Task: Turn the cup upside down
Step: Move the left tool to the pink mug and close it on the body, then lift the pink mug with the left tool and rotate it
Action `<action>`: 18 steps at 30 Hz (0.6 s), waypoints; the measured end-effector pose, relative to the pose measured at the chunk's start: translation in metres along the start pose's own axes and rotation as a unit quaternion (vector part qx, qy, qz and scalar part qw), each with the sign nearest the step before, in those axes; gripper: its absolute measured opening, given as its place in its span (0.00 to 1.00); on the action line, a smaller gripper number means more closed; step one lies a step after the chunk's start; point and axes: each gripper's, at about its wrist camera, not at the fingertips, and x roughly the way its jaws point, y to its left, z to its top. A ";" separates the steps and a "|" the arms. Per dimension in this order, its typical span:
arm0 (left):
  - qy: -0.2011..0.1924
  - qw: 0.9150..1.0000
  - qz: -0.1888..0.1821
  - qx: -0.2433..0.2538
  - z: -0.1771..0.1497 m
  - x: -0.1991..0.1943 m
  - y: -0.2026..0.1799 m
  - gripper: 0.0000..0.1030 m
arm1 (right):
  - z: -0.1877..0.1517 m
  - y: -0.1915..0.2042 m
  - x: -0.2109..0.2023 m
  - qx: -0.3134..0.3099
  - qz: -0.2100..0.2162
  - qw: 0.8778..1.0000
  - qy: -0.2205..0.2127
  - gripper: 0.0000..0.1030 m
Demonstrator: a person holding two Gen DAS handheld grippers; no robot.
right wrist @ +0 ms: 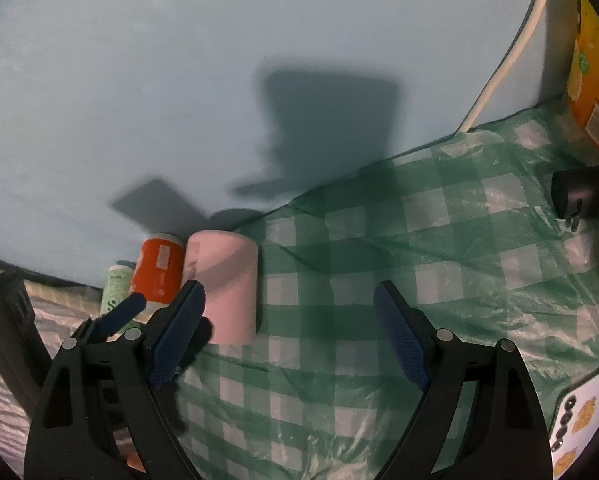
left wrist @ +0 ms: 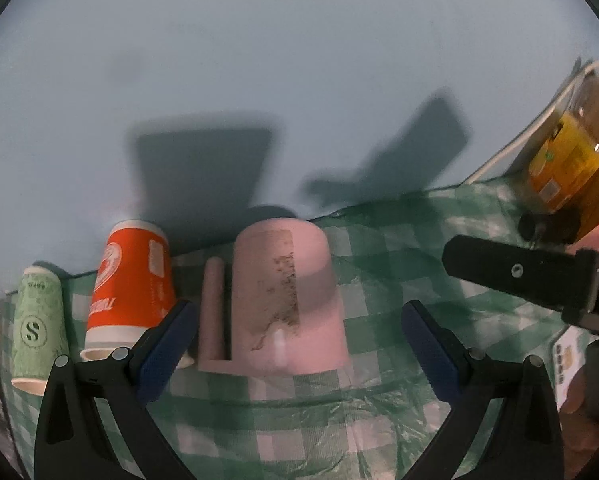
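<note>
three cups stand mouth-down in a row on a green-and-white checked tablecloth (left wrist: 399, 248), against a plain pale blue wall (left wrist: 299, 60): pink mug (left wrist: 287, 300) with handle to its left, orange paper cup (left wrist: 131, 284), green paper cup (left wrist: 37, 320). left gripper (left wrist: 299, 344) jaws wide, empty, mug between and beyond them. right gripper (right wrist: 289, 340) jaws wide, empty, over bare cloth beside the mug. orange box (left wrist: 567, 160) far right.

Both wrist views face wall, sharing pink cup (left wrist: 287, 296)
</note>
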 end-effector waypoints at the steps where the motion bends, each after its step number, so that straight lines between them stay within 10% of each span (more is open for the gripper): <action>1: 0.004 1.000 0.001 0.003 0.001 0.004 -0.003 0.99 | 0.002 -0.002 0.002 0.001 -0.003 1.000 -0.001 0.84; 18: 0.083 0.996 -0.007 -0.024 0.017 0.073 0.010 0.72 | 0.001 -0.017 0.023 0.015 -0.014 1.000 0.007 0.84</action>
